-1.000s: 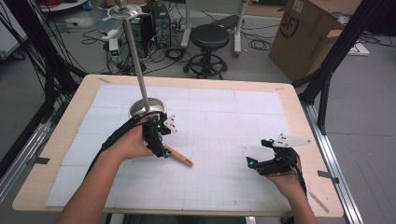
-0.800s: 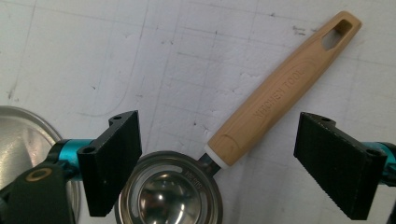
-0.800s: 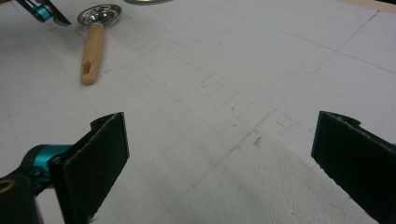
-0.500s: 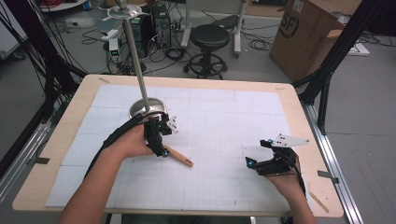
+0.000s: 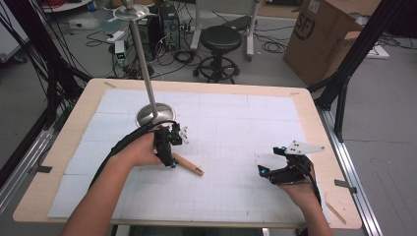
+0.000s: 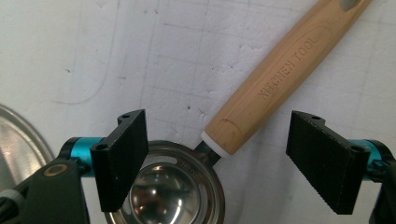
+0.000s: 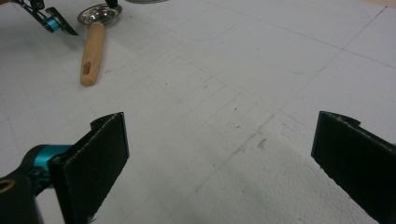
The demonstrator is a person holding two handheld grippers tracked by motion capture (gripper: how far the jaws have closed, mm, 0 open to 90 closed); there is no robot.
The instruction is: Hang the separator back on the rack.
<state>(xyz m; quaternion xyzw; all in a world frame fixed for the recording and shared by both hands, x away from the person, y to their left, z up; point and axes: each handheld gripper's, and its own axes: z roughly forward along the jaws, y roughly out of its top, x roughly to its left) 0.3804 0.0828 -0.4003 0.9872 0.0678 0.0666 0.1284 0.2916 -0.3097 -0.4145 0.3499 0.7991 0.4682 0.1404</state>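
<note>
A small metal ladle with a wooden handle marked KITCHEN TOOL lies on the white mat; in the high view its handle points right. My left gripper hangs over the bowl end, pointing down. Its jaws have just been closing and stand open, with the ladle's neck and bowl between them and the pads not pressing on it. My right gripper rests low at the right of the table, open, with bare mat between its pads. The ladle lies far off in the right gripper view.
A metal stand with a round base and a tall pole stands just behind the left hand; its rim shows in the left gripper view. White gridded mat covers the wooden table. A stool and a cardboard box stand beyond.
The left hand has shifted only slightly over the ladle. The right hand and the ladle have stayed where they were.
</note>
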